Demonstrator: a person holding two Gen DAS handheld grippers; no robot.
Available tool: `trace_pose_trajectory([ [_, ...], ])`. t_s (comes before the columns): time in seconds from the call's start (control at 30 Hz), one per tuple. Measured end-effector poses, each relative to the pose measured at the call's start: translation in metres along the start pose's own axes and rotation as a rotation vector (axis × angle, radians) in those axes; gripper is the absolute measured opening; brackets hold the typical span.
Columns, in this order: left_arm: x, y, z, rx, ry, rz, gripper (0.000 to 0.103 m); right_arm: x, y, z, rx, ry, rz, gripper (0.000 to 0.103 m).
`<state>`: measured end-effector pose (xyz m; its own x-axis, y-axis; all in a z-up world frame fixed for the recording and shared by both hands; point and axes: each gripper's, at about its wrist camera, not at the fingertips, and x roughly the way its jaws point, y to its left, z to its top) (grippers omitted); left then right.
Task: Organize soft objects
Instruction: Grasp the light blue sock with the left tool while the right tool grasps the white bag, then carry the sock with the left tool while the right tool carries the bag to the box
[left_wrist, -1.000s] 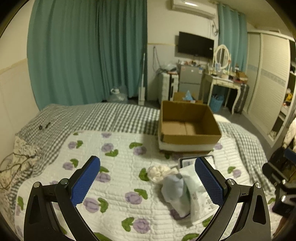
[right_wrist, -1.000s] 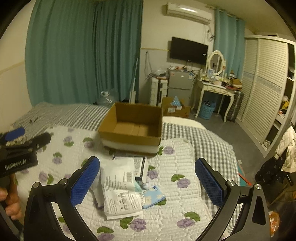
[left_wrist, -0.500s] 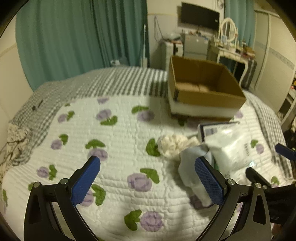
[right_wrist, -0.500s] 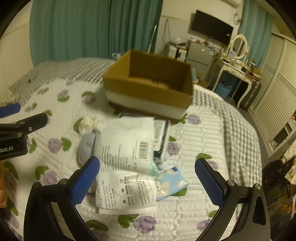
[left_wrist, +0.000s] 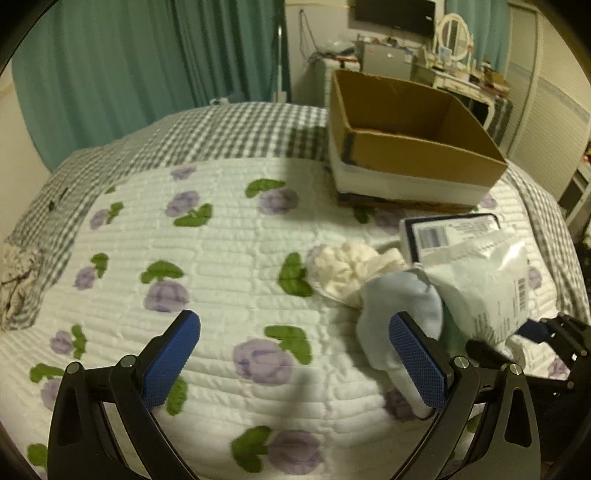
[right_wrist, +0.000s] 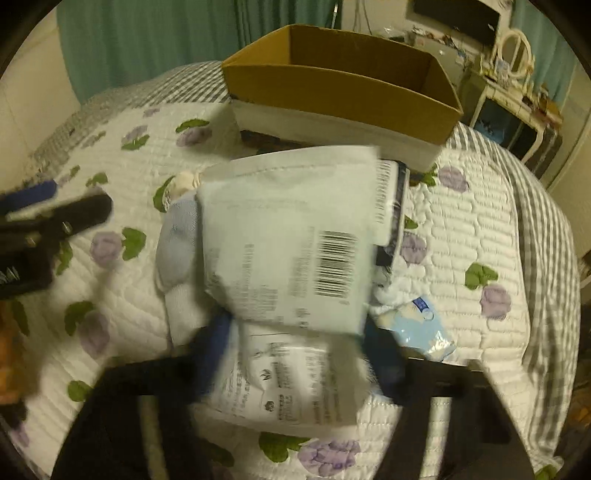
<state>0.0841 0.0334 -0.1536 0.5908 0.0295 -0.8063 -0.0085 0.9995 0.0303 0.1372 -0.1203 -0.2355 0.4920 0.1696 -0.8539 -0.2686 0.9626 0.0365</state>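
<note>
A quilted bedspread (left_wrist: 229, 236) printed with purple flowers covers the bed, and a grey checked blanket (left_wrist: 221, 129) shows along its far and right edges. An open cardboard box (left_wrist: 410, 147) sits toward the far side of the quilt, its near wall facing a small heap of soft things just in front of it. In that heap a white plastic packet (right_wrist: 295, 236) with a barcode lies on top, partly over a second white printed packet (right_wrist: 284, 387), a pale blue sock (left_wrist: 399, 317) and a cream cloth bundle (left_wrist: 347, 266); a small light blue pouch (right_wrist: 417, 325) lies at the heap's right. The left half of the quilt is open and flat. The left hand-held gripper (left_wrist: 295, 363) is spread wide above the quilt, its right finger beside the blue sock, nothing between its pads. The right hand-held gripper (right_wrist: 299, 354) is blurred; its jaws have just been closing around the near edge of the packets, which lie between its fingers, though whether the pads press them cannot be told. Compared with a second ago, both views sit much lower and closer to the heap, and the box looms larger.
</note>
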Motion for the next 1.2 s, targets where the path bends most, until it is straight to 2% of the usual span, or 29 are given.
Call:
trace_pose_trajectory([
  [0.03, 0.0, -0.004, 0.0, 0.002, 0.0, -0.013, 0.103, -0.004, -0.004, -0.001, 0.015, -0.006, 0.017, 0.043],
  [0.13, 0.0, -0.017, 0.001, 0.01, 0.001, -0.047, 0.103, -0.02, -0.007, -0.003, 0.009, -0.041, 0.002, 0.034],
  [0.33, 0.007, -0.045, 0.003, -0.007, 0.001, -0.127, 0.103, -0.064, -0.029, -0.008, 0.032, -0.133, -0.077, 0.033],
  [0.47, 0.032, -0.052, 0.002, -0.057, 0.051, -0.09, 0.103, -0.075, -0.046, -0.012, 0.062, -0.142, -0.119, 0.033],
  [0.53, 0.045, -0.048, -0.001, -0.095, 0.074, -0.077, 0.099, -0.077, -0.053, -0.015, 0.075, -0.138, -0.129, 0.033],
  [0.63, 0.06, -0.047, -0.006, -0.121, 0.103, -0.105, 0.096, -0.078, -0.06, -0.02, 0.097, -0.133, -0.123, 0.033],
  [0.73, 0.065, -0.055, -0.012, -0.092, 0.103, -0.115, 0.083, -0.076, -0.056, -0.019, 0.1, -0.129, -0.118, 0.033],
  [0.8, 0.065, -0.058, -0.014, -0.076, 0.105, -0.139, 0.059, -0.076, -0.053, -0.022, 0.099, -0.13, -0.109, 0.033],
  [0.87, 0.057, -0.06, -0.017, -0.049, 0.086, -0.13, 0.05, -0.078, -0.048, -0.022, 0.1, -0.136, -0.094, 0.033],
  [1.0, 0.037, -0.052, -0.018, -0.033, 0.041, -0.122, 0.042, -0.087, -0.04, -0.022, 0.091, -0.155, -0.091, 0.033],
  [1.2, -0.01, -0.027, -0.02, -0.039, -0.04, -0.122, 0.04, -0.11, -0.031, -0.017, 0.09, -0.208, -0.111, 0.033],
])
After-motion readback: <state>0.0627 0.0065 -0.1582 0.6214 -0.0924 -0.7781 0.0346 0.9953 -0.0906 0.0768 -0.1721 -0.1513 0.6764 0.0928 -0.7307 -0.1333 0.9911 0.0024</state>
